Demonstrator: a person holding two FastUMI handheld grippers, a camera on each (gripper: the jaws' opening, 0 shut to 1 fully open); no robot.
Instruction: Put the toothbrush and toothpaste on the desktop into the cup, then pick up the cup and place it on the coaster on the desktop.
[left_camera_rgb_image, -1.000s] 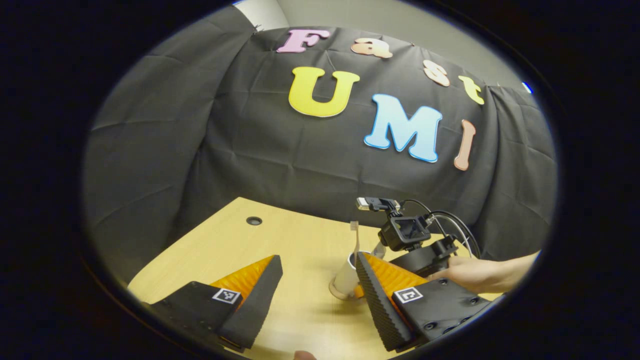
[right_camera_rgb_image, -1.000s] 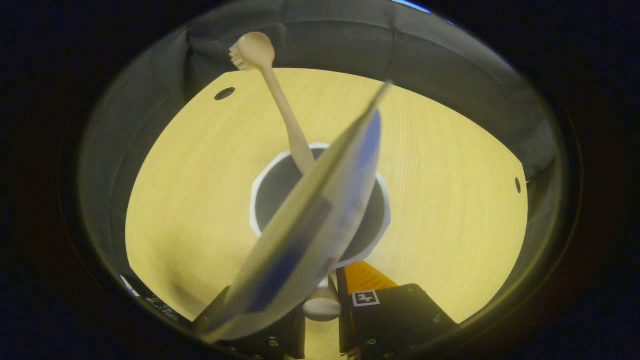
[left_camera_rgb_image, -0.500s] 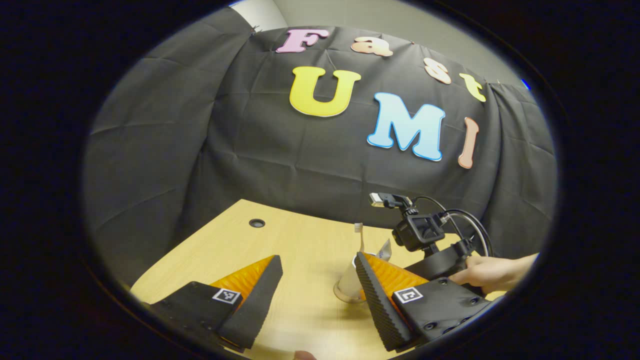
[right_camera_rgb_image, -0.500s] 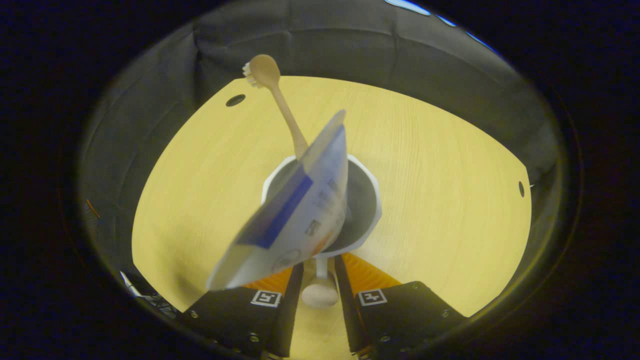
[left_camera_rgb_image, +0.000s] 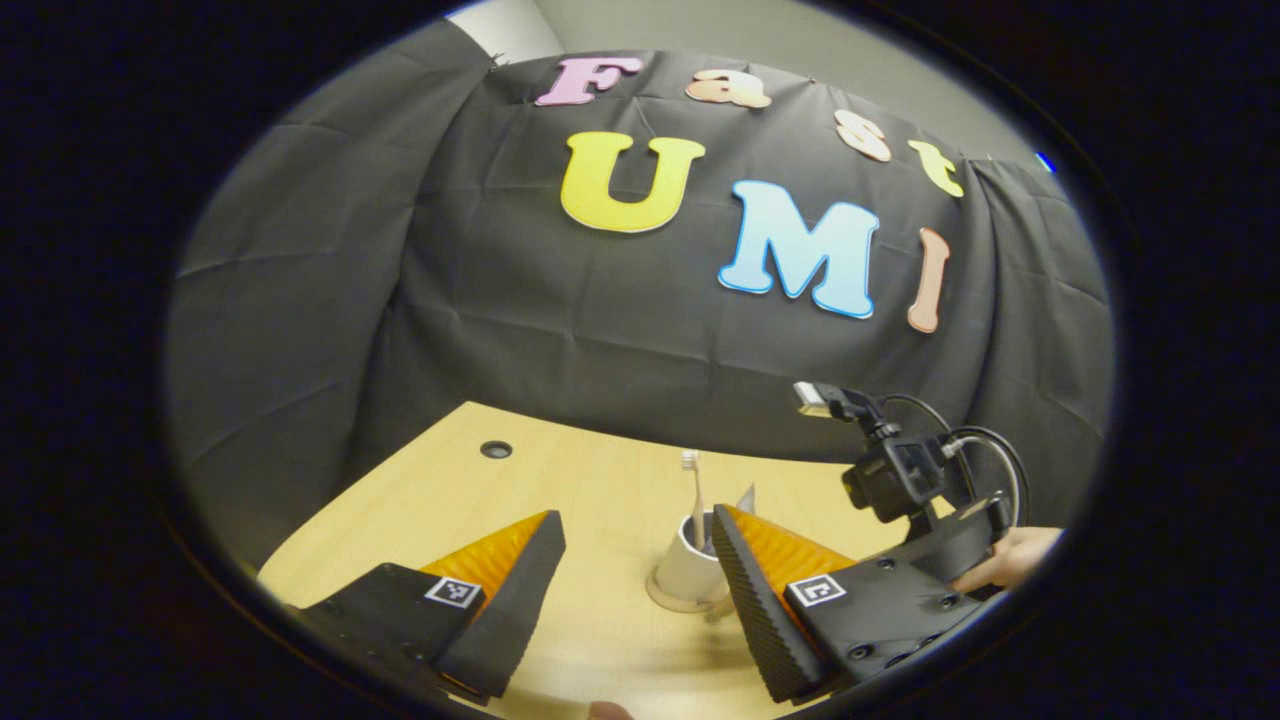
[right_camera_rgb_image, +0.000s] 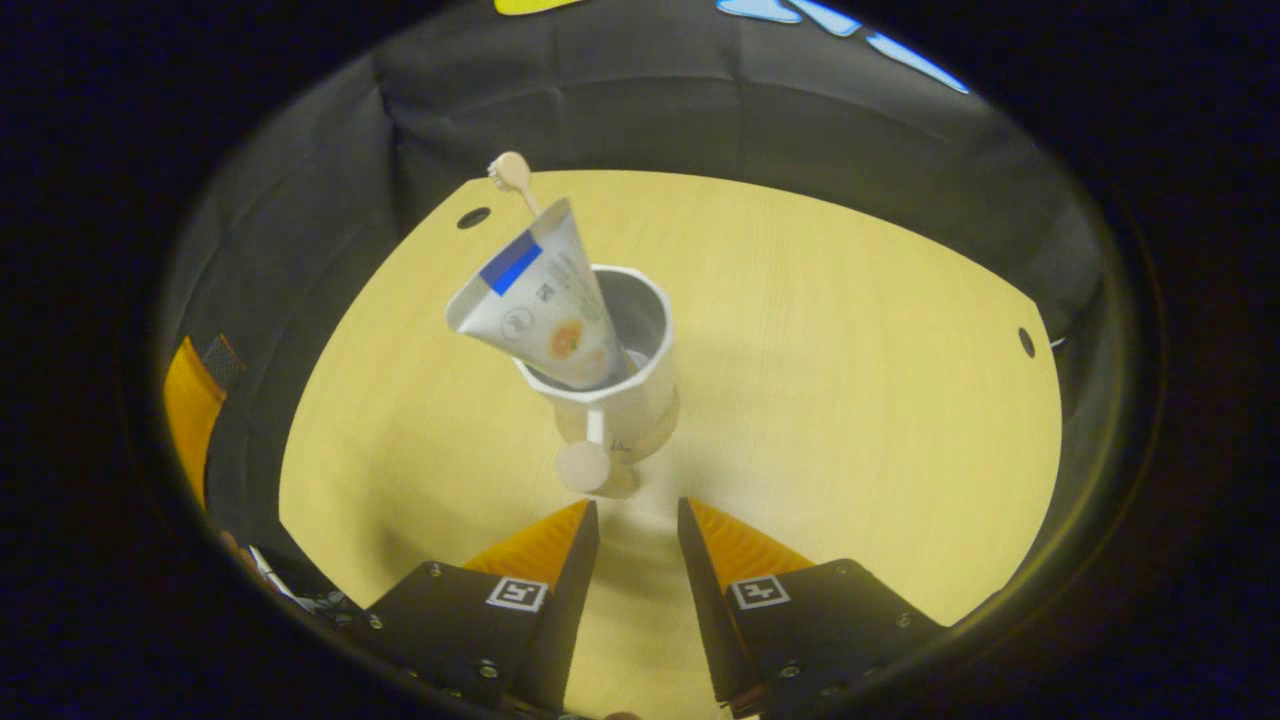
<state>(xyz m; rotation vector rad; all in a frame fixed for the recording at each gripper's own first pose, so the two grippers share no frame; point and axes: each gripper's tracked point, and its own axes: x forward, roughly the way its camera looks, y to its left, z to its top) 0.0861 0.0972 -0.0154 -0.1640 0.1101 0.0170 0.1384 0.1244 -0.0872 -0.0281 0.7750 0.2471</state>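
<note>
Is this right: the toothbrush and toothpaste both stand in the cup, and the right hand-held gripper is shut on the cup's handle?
Not quite. In the right gripper view the toothbrush and toothpaste do stand in the cup, but the right hand-held gripper is open and apart from the cup's handle, gripping nothing.

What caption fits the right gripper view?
Toothbrush and toothpaste stand in the cup before the open hand-held gripper.

cup (left_camera_rgb_image: 685, 577) on desk (left_camera_rgb_image: 590, 480), left tongs (left_camera_rgb_image: 632, 590) apart
</note>
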